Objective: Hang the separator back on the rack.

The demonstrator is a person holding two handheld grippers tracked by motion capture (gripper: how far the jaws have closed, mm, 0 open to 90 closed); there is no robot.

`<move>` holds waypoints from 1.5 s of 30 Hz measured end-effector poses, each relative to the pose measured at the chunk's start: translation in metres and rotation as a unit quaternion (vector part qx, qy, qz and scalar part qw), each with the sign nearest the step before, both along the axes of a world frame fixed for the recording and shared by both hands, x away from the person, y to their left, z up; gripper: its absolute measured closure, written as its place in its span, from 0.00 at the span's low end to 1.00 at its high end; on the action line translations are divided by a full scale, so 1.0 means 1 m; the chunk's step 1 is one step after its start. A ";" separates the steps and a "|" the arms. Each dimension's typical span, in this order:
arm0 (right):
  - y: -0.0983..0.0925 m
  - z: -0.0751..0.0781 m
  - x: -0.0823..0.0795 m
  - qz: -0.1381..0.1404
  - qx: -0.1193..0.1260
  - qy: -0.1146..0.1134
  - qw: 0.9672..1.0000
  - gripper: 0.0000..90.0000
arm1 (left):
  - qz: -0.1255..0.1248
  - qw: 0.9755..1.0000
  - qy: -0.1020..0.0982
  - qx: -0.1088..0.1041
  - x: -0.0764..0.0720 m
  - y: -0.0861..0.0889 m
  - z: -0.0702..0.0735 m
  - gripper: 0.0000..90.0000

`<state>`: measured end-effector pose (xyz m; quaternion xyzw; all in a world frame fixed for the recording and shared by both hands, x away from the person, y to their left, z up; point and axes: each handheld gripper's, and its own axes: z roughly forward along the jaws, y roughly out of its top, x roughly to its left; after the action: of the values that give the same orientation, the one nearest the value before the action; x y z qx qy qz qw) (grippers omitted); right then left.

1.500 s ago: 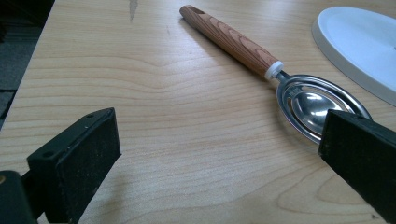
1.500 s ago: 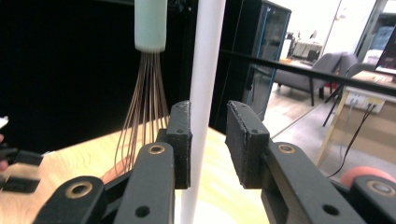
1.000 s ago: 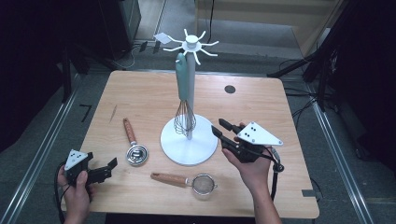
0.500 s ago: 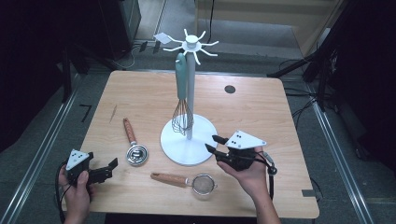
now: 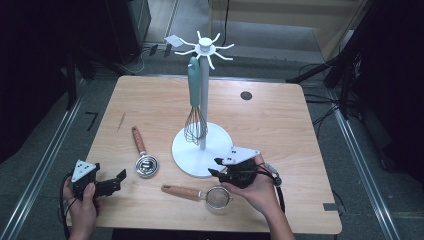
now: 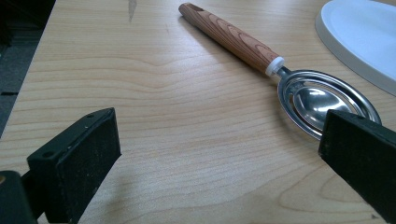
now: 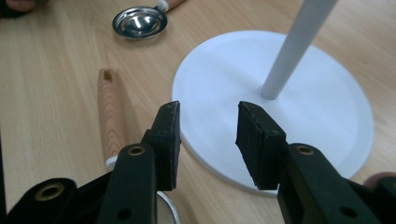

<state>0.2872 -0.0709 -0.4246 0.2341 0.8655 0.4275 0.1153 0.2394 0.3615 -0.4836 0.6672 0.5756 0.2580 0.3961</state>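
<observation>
A light wooden table (image 5: 280, 120) with rounded corners stands in the middle of a dim room, evenly lit from above, its grain running left to right. A small dark round disc (image 5: 246, 95) is set in its top toward one o'clock. The floor (image 5: 45, 150) around it is grey and carpet-like. Metal rails (image 5: 47, 165) run along the floor at nine o'clock and at three o'clock. Black cables (image 5: 320, 117) trail across the floor toward two o'clock. A dark cabinet (image 5: 127, 25) stands at eleven o'clock, and pale wooden furniture (image 5: 280, 15) lies at one o'clock. Black equipment stands (image 5: 350, 60) rise toward two o'clock.
</observation>
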 end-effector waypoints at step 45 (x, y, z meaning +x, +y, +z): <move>0.081 -0.038 0.001 0.122 -0.197 0.183 0.955 0.73 | -0.004 1.000 -0.004 0.009 -0.001 -0.002 0.000 0.00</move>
<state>0.2887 0.0104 -0.4626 0.1736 0.9609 0.2089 -0.0537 0.2385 0.3594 -0.4835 0.6720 0.5693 0.2640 0.3932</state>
